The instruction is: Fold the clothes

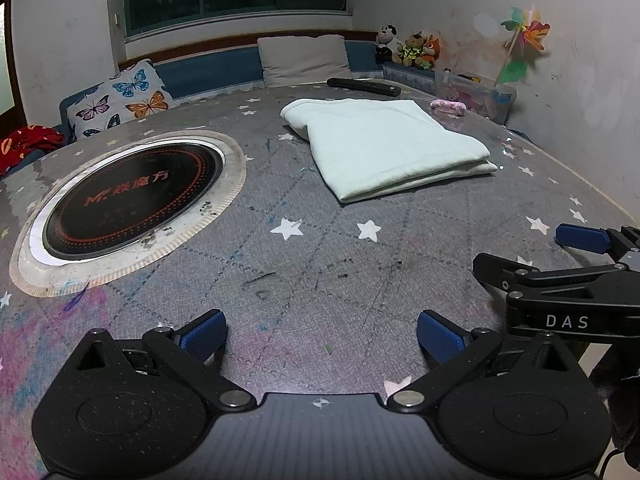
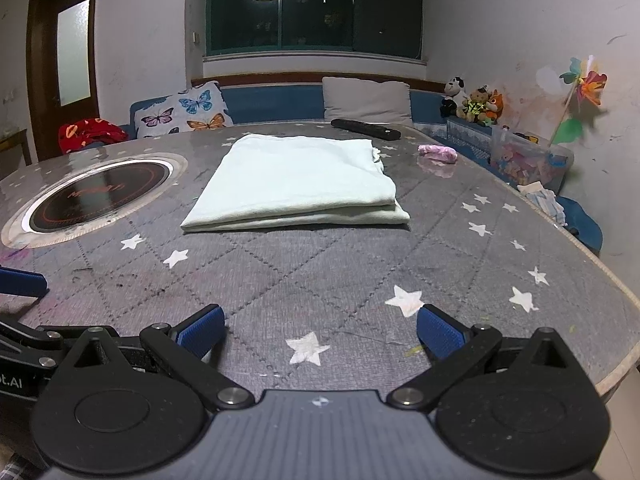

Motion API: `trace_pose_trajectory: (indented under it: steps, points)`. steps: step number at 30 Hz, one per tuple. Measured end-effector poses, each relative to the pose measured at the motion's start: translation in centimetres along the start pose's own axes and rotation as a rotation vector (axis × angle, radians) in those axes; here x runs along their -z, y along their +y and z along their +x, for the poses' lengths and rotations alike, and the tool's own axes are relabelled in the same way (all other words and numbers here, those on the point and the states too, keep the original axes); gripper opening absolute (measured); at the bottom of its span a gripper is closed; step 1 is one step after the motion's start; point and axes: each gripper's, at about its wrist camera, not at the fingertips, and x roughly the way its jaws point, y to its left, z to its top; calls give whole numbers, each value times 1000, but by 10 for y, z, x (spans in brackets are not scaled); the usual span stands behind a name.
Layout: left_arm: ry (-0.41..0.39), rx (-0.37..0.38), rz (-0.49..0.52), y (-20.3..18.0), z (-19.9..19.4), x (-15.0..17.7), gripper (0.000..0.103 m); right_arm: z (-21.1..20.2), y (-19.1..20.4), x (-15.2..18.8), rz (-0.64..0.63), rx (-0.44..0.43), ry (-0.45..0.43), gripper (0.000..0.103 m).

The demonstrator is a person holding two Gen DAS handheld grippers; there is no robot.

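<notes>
A pale mint garment [image 1: 384, 144] lies folded into a flat rectangle on the grey star-patterned table; it also shows in the right wrist view [image 2: 296, 184]. My left gripper [image 1: 322, 338] is open and empty, low over the near part of the table, well short of the garment. My right gripper [image 2: 320, 332] is open and empty, also near the front edge. The right gripper [image 1: 528, 252] shows at the right of the left wrist view. One blue fingertip [image 2: 22, 282] of the left gripper shows at the left of the right wrist view.
A round black induction cooktop [image 1: 132, 200] is set into the table at left. A black remote [image 1: 364, 86] and a pink bundle [image 1: 448, 106] lie behind the garment. Cushions, plush toys [image 2: 474, 104] and a plastic box [image 2: 528, 160] line the far bench. The table edge [image 2: 624, 292] curves at right.
</notes>
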Motion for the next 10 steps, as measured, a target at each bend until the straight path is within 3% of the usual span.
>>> trace_pose_trajectory:
  steps: [10]
  points:
    - [-9, -2, -1, 0, 1, 1, 103, 1, 1, 0, 0, 3, 2, 103]
